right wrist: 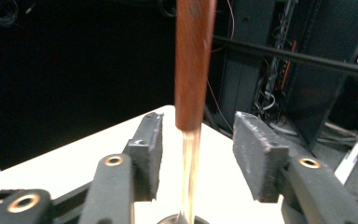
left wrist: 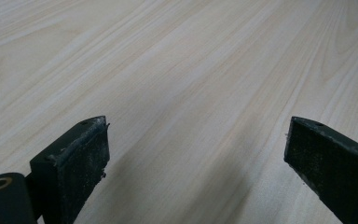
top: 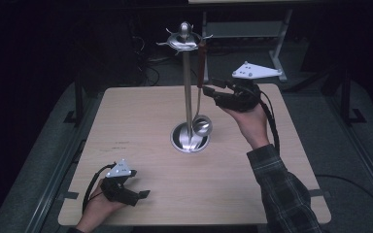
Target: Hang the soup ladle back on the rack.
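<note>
I'm in what looks like a lab or test room, dark all around. My bench is a bare pale wood table (top: pixel 141 111) on a metal frame, lit from above, on grey floor. Behind it cables (top: pixel 148 73) tangle on the ground by a white stand (top: pixel 281 53). Past my right claw I see black racks (right wrist: pixel 284 70) with red and white wires hanging.

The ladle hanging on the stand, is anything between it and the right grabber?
Nothing visible is. The ladle hangs from the stand, and its brown handle sits right in the gap of the open right gripper, with no pad touching it yet.
</note>
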